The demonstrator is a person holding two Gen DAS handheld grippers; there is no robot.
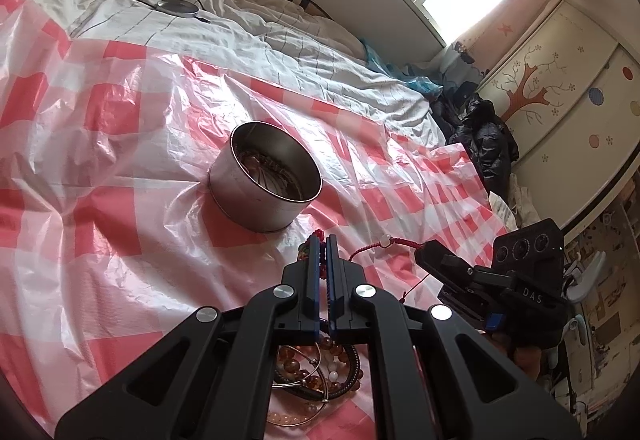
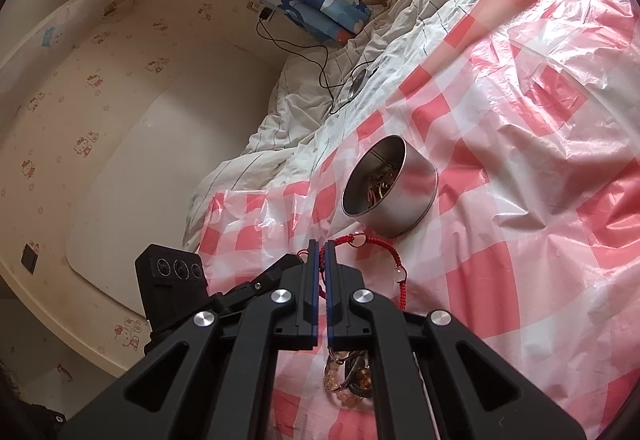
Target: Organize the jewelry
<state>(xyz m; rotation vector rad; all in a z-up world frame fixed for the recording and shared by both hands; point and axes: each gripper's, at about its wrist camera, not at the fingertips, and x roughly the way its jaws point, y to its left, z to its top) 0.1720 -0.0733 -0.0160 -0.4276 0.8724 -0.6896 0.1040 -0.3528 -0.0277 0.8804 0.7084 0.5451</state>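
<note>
Both grippers, left (image 1: 323, 240) and right (image 2: 319, 244), clenched on red cord (image 2: 376, 242); tin (image 1: 264, 181) nearby on sheet (image 1: 120, 159).

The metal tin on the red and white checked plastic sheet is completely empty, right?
Not quite. The metal tin does stand on the red and white checked plastic sheet, but it is not empty: the right wrist view shows jewelry already lying inside it.

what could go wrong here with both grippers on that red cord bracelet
Both the left gripper and right gripper look shut on the red cord bracelet; pulling apart could strain it. The metal tin sits on slippery crinkled plastic sheet and could tip. The cord may snag the bead pile.
</note>
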